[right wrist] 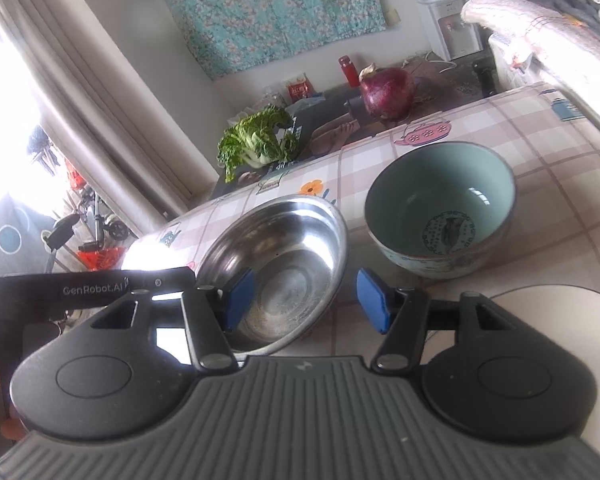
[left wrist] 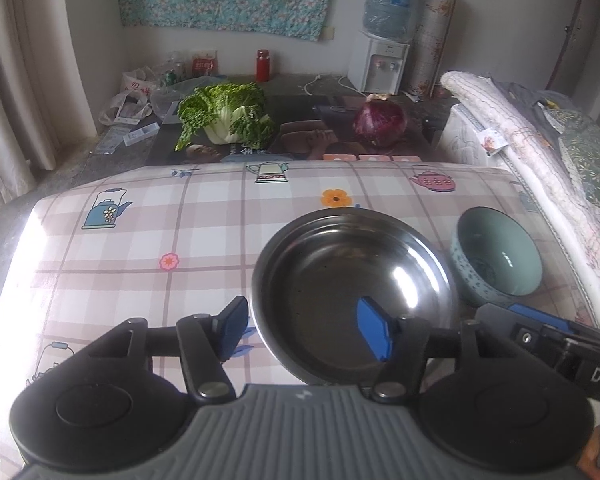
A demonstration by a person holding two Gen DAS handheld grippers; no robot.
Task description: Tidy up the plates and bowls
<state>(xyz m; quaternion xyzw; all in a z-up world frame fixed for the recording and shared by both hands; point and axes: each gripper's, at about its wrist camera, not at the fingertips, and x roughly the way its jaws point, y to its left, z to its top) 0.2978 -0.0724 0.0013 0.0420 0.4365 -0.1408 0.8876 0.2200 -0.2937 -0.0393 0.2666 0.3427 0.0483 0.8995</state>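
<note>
A steel bowl [left wrist: 352,296] stands on the checked tablecloth, with a green ceramic bowl [left wrist: 500,256] just to its right. My left gripper [left wrist: 304,330] is open, its jaws straddling the steel bowl's near left rim, one blue pad inside and one outside. In the right wrist view the steel bowl [right wrist: 276,272] is at centre left and the green bowl [right wrist: 440,208] at right. My right gripper [right wrist: 308,300] is open, straddling the steel bowl's near right rim. A white plate [right wrist: 572,320] shows at the lower right, partly hidden by the gripper.
The table [left wrist: 140,248] ends at a far edge. Beyond it lie a leafy cabbage [left wrist: 224,116], a red cabbage [left wrist: 380,120] and a red bottle [left wrist: 262,65]. A water dispenser [left wrist: 380,60] stands at the back. Folded bedding [left wrist: 520,128] lies along the right.
</note>
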